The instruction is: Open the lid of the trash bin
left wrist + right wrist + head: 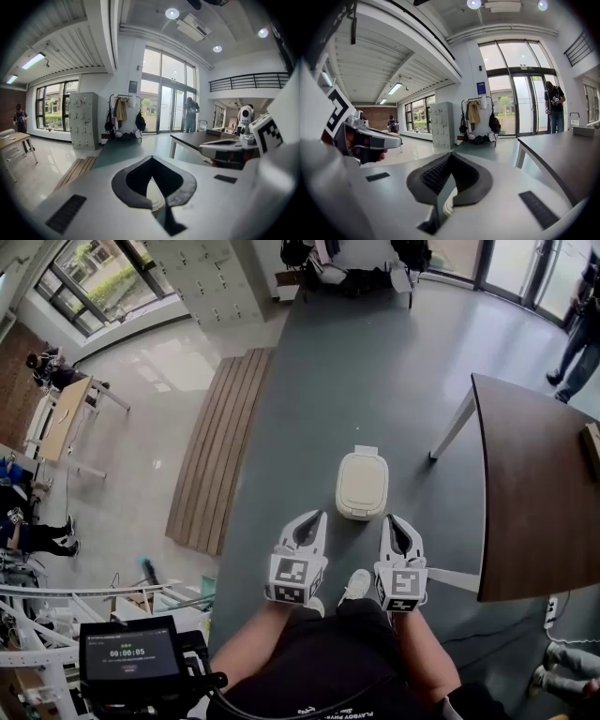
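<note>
The trash bin (359,513) is sitting on the grey floor (375,362) with its lid (362,482) down, just ahead of and between the two tongs, its long axis running away from the person. The right tongs (393,521) are hanging slightly nearer than the left tongs (320,517), and both pairs are pressed together on nothing. The head view is showing the whole bin, while the gripper views are catching only a pale sliver beneath the closed tips.

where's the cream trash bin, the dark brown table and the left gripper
Cream rounded plastic trash bin (362,486): head view, middle of its top.
Dark brown wooden table (534,493): head view, bare tabletop.
Left gripper (320,517): head view, tips of its jaws.
</note>
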The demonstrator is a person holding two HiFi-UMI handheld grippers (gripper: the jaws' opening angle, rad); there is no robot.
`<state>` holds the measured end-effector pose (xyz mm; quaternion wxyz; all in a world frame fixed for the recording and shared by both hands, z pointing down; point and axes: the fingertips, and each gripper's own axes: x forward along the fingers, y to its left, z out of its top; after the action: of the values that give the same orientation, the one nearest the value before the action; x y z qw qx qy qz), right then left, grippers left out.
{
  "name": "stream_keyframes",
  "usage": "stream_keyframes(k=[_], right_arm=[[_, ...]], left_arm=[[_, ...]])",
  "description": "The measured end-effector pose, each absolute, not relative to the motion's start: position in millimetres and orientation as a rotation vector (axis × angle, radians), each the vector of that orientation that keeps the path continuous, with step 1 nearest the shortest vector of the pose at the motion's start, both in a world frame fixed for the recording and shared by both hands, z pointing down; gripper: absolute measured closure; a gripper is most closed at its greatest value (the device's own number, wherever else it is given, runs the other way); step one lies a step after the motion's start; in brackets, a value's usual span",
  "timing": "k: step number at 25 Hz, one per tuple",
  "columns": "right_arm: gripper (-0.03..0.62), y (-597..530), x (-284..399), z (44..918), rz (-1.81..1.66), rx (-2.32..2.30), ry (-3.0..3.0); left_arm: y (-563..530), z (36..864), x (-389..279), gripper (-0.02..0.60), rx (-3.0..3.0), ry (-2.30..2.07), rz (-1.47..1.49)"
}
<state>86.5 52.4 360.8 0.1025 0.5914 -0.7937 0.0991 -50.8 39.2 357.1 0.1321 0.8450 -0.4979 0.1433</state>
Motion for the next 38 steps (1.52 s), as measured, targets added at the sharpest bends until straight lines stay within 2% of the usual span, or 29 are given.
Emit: stream_keyframes(k=[10,16,22,28,38], right_arm=[[0.594,34,93,357,0.380,1.716,-2.381],[0.594,51,81,375,0.379,1.715,-2.344],[0.594,-15,84,384,0.376,1.711,-2.302],[0.594,-94,70,392,0.355,1.733,-2.261],[0.594,-129,69,395,0.312,1.756,-2.257]], left_arm=[[26,346,-31,0.584,2.453,-1.446,0.431],[39,353,-45,0.584,2.498,-1.448,0.446],[-34,365,-33,0.584,2.529,-1.393,0.461],[-121,369,-50,0.584,2.548,-1.357,0.432],[-157,385,-36,0.584,2.551,-1.294,0.394]])
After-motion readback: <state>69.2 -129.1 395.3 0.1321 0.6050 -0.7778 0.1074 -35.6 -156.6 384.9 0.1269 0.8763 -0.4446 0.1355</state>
